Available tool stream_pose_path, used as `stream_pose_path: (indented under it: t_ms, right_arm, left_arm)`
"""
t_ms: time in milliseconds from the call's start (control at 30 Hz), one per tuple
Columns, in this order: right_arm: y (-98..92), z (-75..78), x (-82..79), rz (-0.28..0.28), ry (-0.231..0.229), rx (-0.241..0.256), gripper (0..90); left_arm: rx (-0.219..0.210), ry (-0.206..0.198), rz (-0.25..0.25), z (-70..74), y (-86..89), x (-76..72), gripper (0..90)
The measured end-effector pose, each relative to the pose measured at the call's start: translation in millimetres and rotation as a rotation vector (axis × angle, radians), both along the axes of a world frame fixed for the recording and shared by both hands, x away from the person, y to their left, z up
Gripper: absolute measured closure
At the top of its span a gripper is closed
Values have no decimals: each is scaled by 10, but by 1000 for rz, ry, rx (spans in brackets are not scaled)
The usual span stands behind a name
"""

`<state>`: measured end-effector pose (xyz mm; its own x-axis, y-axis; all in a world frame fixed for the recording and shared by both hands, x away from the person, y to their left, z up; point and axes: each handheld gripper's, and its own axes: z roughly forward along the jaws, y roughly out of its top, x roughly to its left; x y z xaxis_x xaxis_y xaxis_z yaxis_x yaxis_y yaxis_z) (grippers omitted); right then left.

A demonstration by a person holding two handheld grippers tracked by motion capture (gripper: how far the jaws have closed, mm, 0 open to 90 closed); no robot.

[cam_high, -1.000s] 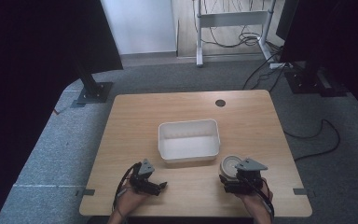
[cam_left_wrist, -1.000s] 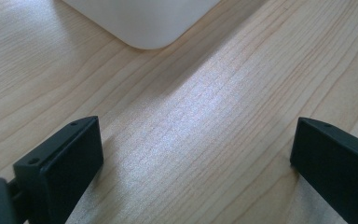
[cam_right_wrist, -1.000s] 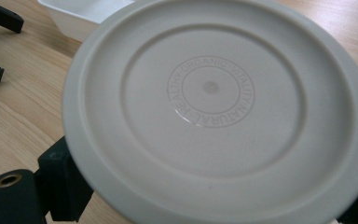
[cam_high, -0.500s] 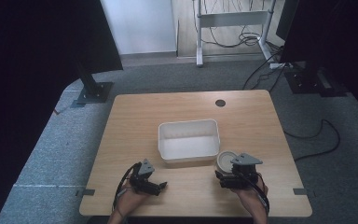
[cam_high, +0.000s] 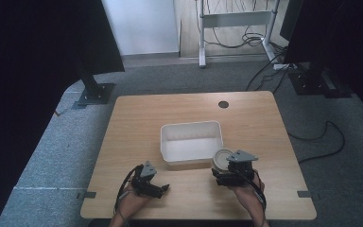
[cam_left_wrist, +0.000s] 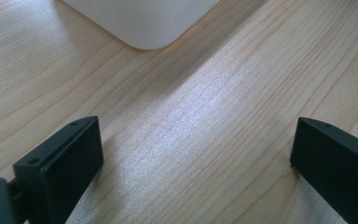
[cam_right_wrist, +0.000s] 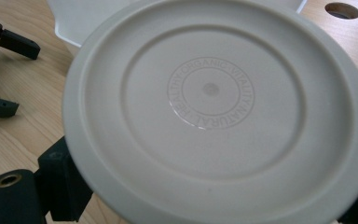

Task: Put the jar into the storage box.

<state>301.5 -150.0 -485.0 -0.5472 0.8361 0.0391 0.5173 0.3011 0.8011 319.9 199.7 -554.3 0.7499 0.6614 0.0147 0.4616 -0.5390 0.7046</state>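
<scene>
At the desk's (cam_high: 137,123) near edge, the right tool (cam_high: 221,171) clamps a round white lid (cam_right_wrist: 214,107) beside the tray (cam_high: 191,156), while the left tool (cam_high: 163,187) rests with jaws spread.

A tub (cam_high: 191,143) sits on the bench (cam_high: 137,123), a little nearer the person's edge than the middle. Behind it, toward the far edge and to the right, a hole (cam_high: 223,104) opens in the benchtop. A round lid (cam_high: 221,159) lies at the tub's near right corner, between the jaws of the right gripper (cam_high: 220,171), which rests just in front of that corner. The left gripper (cam_high: 163,188) lies on the bench in front of the tub's near left corner, apart from it and well left of the right gripper.
</scene>
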Motion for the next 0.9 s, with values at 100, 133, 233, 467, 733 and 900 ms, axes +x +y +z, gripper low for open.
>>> stream_pose_path:
  t_ms: [100,133,233,467,733,900]
  right_arm:
    - [31,14,29,3,-3,5,91]
    - [40,20,39,5,-4,6,91]
    - [75,36,72,8,-9,11,91]
    - [174,68,150,22,-11,15,91]
    - [300,121,270,33,-24,26,91]
    - [370,142,331,38,-27,23,91]
  left_arm:
    - [0,0,0,0,0,0,23]
    - [0,0,0,0,0,0,23]
    - [0,0,0,0,0,0,23]
    - [-1,0,1,0,-1,0,23]
    - [0,0,0,0,0,0,23]
    - [0,-1,0,-1,0,0,23]
